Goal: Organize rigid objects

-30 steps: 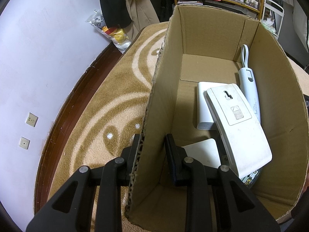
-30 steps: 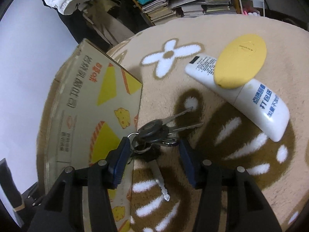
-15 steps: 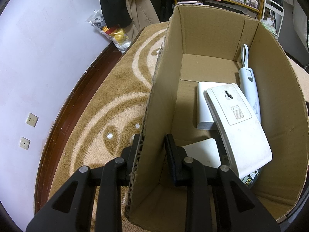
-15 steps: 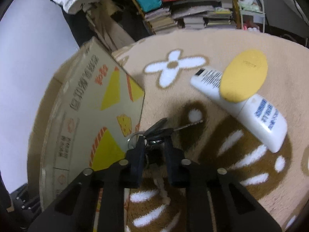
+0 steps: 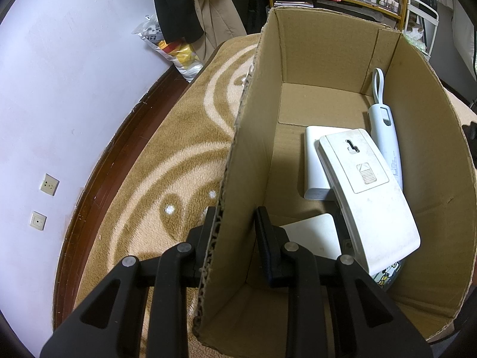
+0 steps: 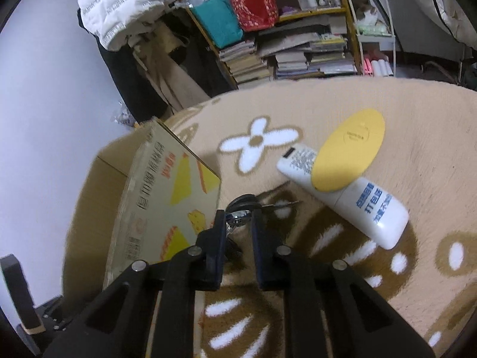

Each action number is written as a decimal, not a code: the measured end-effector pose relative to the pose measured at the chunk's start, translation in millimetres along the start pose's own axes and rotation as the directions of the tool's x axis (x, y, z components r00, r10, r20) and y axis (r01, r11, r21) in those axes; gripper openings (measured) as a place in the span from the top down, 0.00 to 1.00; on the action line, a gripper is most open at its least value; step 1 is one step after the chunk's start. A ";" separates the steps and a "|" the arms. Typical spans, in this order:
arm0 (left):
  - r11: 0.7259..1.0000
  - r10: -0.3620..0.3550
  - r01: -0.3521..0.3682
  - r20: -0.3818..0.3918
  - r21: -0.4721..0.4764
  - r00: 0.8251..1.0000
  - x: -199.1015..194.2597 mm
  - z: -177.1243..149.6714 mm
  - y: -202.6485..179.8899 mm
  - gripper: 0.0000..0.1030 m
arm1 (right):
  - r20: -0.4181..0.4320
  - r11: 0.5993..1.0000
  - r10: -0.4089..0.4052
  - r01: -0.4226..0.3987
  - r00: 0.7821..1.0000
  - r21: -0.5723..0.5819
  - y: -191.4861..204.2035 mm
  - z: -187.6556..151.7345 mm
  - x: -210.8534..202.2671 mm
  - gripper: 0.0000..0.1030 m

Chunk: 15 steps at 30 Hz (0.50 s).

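Left claw: the left gripper (image 5: 235,223) is clamped on the near side wall of the open brown cardboard box (image 5: 342,50) — one black finger outside the corrugated edge, the other inside against the wall.

Inside the box, ahead of the left claw: a white flat plastic casing with a keyhole slot and a small battery hatch (image 5: 369,191) lies tilted, just ahead and to the right of the inner finger, resting over a white rectangular block (image 5: 313,161). A pale blue slim handle-shaped gadget with a loop at its far end (image 5: 384,131) lies further right along the far side wall. A white flat square piece (image 5: 313,232) sits right beside the inner finger.

Right claw: the right gripper (image 6: 237,223) is closed on a bunch of metal keys with a dark round fob (image 6: 243,205) — the ring and fob show between and just beyond the fingertips, the key blades pointing forward and right (whether the keys are clear of the rug cannot be told).

Left of the right claw: the printed outer wall of the box, yellow triangles and red lettering, near the left finger.

Ahead and right of the right claw: a white rounded plastic bottle with blue lettering (image 6: 369,208) lies on the beige patterned rug (image 6: 432,179), with a yellow oval flat disc (image 6: 348,158) resting on its upper part — both well apart from the keys.
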<state>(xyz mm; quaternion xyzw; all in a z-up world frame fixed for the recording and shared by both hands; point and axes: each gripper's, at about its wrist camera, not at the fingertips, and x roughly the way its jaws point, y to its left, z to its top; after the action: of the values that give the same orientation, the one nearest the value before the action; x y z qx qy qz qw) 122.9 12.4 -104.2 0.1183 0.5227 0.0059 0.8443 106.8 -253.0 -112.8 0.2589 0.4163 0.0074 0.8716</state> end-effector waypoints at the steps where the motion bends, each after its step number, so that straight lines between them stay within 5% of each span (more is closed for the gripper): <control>1: 1.000 0.000 0.000 0.000 0.000 1.000 -0.1 0.1 0.0 0.76 | 0.006 1.000 0.009 -0.009 1.000 0.002 1.2 1.4 -3.5 0.83; 15: 1.000 0.000 0.000 0.000 0.000 1.000 0.0 0.1 0.0 0.76 | 0.189 0.994 0.109 -0.105 0.976 -0.034 31.5 30.4 -69.2 0.83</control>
<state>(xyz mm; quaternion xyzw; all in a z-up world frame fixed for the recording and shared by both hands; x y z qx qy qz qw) 123.0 12.3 -104.2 0.1183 0.5228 0.0060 0.8442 90.2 -255.1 -32.7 0.2700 0.3163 0.0344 0.9088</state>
